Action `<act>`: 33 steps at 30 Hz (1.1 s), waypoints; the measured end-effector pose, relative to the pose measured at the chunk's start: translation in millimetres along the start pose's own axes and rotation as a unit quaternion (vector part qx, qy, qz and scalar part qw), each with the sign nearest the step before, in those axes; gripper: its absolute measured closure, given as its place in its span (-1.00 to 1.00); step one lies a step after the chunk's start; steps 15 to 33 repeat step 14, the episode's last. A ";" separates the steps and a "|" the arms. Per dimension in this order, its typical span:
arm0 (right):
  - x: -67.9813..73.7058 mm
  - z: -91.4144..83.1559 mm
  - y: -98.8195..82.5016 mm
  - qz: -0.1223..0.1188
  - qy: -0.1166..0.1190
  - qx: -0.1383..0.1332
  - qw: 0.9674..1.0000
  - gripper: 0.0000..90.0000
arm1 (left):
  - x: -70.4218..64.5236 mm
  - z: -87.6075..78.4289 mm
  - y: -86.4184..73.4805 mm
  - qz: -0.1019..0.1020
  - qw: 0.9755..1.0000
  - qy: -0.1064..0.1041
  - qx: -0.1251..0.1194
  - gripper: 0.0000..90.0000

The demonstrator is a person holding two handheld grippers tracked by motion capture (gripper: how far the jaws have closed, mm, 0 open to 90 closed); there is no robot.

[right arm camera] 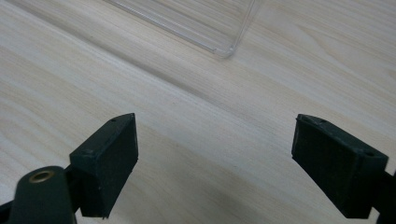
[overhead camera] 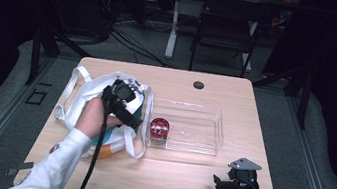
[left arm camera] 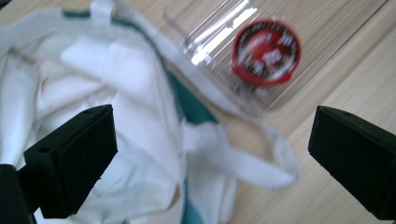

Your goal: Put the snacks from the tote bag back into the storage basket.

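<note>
Light wood table (overhead camera: 170, 173) holds a white tote bag (overhead camera: 86, 93) with green trim at the left, and just right of it a clear plastic tray (overhead camera: 201, 130) with a red can (overhead camera: 159, 127) in its left end. The bag's inside is hidden. Left gripper (left arm camera: 210, 140) hangs wide open over the bag; right gripper (right arm camera: 215, 154) is open too, over bare wood at the near right.

White sleeve (overhead camera: 52, 168), black claws (overhead camera: 122, 103) with trailing black cables (overhead camera: 91, 164).

Bright overhead light on the table (overhead camera: 184, 178), dark surroundings, glare on the clear tray (left arm camera: 205, 42), blurred close-ups.
</note>
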State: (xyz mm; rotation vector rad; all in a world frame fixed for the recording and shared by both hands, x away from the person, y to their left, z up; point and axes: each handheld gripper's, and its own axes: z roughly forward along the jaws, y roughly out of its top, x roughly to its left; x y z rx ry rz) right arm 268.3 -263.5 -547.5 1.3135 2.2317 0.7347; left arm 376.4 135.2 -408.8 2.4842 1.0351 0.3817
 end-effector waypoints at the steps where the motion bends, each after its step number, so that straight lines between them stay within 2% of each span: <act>1: 0.2 0.2 0.1 0.001 0.001 -0.001 1.000 -0.69 | 2.9 -2.2 -9.0 -0.007 1.000 0.002 0.000 -0.97; 2: 0.6 0.5 0.0 0.003 0.001 -0.002 1.000 -0.69 | 5.4 -4.0 -17.9 -0.013 1.000 0.005 -0.001 -0.97; 3: 0.9 0.6 0.0 0.003 0.000 -0.002 1.000 -0.69 | 5.4 -4.0 -17.9 -0.013 1.000 0.005 -0.001 -0.98; 4: 1.0 0.7 0.0 0.003 0.000 -0.001 1.000 -0.69 | 9.1 -7.3 -35.7 -0.024 1.000 0.009 -0.006 -0.98; 5: 1.0 0.6 0.1 0.001 -0.002 0.000 1.000 -0.69 | 10.3 -8.3 -44.6 -0.031 0.999 0.011 -0.009 -0.99; 6: 0.9 0.6 0.0 0.001 -0.002 0.001 1.000 -0.69 | 11.0 -8.6 -53.1 -0.036 0.999 0.013 -0.010 -0.99; 7: 1.0 0.8 0.0 0.002 -0.002 0.000 1.000 -0.69 | 11.0 -8.6 -53.1 -0.036 0.999 0.013 -0.010 -0.99; 8: 1.0 0.9 0.0 0.001 -0.003 0.001 1.000 -0.69 | 11.8 -9.2 -61.6 -0.040 0.999 0.015 -0.013 -0.99; 9: 1.2 1.0 0.1 0.002 -0.001 0.000 1.000 -0.69 | 12.6 -9.8 -77.5 -0.049 0.999 0.016 -0.016 -0.99; 13: 1.2 1.2 -0.1 0.001 0.000 0.001 1.000 -0.69 | 13.3 -8.2 -104.8 -0.064 0.997 0.020 -0.028 -0.99; 33: 0.8 1.2 0.0 -0.001 0.001 0.004 1.000 -0.69 | 13.3 -8.2 -104.8 -0.064 0.997 0.020 -0.028 -0.99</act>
